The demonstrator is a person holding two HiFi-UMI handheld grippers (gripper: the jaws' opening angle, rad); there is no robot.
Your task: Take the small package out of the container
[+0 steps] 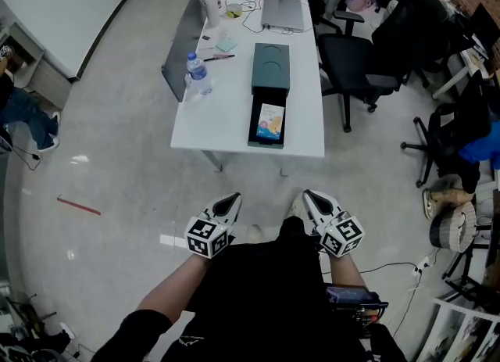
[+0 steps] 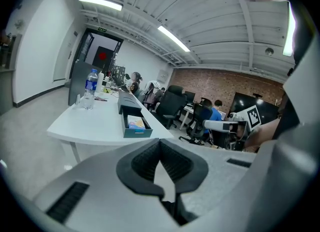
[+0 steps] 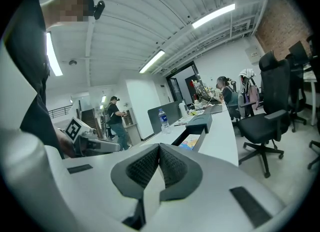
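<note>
The person stands back from the white table, holding both grippers low in front of the body, well apart from everything on it. The left gripper points toward the table; in the left gripper view its jaws are pressed together with nothing between them. The right gripper sits beside it at the same height, and in the right gripper view its jaws also meet at the tips, empty.

The container, a dark green box, lies along the table near its right edge, with its drawer pulled out toward the person. The package, small and colourful, lies flat in that open drawer. It also shows there in the left gripper view and the right gripper view.

A water bottle stands upright near the table's left edge, and a closed laptop lies beyond the container. A black chair stands to the table's right.
</note>
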